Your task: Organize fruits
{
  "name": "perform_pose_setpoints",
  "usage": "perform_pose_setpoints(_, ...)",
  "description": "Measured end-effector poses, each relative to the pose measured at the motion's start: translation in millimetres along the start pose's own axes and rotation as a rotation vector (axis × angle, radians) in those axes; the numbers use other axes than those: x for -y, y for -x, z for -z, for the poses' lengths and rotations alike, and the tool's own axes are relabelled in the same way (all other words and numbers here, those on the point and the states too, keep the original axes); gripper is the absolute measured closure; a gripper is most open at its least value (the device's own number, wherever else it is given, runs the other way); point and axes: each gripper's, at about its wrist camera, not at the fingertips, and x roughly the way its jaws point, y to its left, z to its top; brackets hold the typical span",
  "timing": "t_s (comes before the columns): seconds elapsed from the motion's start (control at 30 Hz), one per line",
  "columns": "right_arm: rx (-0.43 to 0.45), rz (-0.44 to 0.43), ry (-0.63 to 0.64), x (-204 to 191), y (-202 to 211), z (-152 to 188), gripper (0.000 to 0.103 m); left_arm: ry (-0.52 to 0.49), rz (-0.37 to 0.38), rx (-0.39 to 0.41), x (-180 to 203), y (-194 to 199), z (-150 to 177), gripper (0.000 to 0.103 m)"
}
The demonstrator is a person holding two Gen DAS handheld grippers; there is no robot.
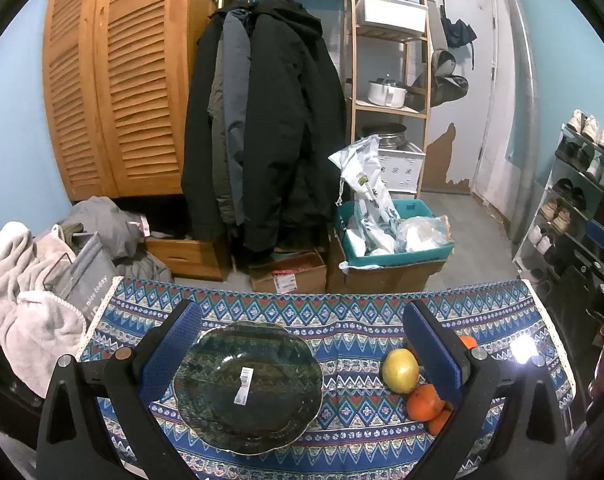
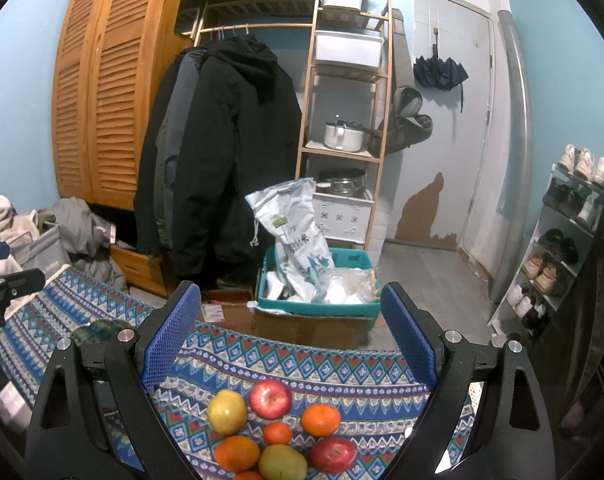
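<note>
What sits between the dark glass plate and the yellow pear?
Nothing: only bare patterned blue tablecloth separates the dark scalloped glass plate from the yellow pear, per the left wrist view.

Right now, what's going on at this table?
A person holds a gripper in each hand over a patterned tablecloth. The left gripper hangs open above an empty dark glass plate. The right gripper is open over a loose cluster of fruit: two red apples, two yellow-green pears and several oranges. Nothing is gripped, and no fruit is on the plate yet.
</note>
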Motion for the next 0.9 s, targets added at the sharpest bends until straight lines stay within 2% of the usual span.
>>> perform_pose_setpoints(0.9,-0.003,0.0,0.003,-2.9,0.7,-1.2,0.013,0.005,0.006,0.001,0.0,0.8,3.1,0.001)
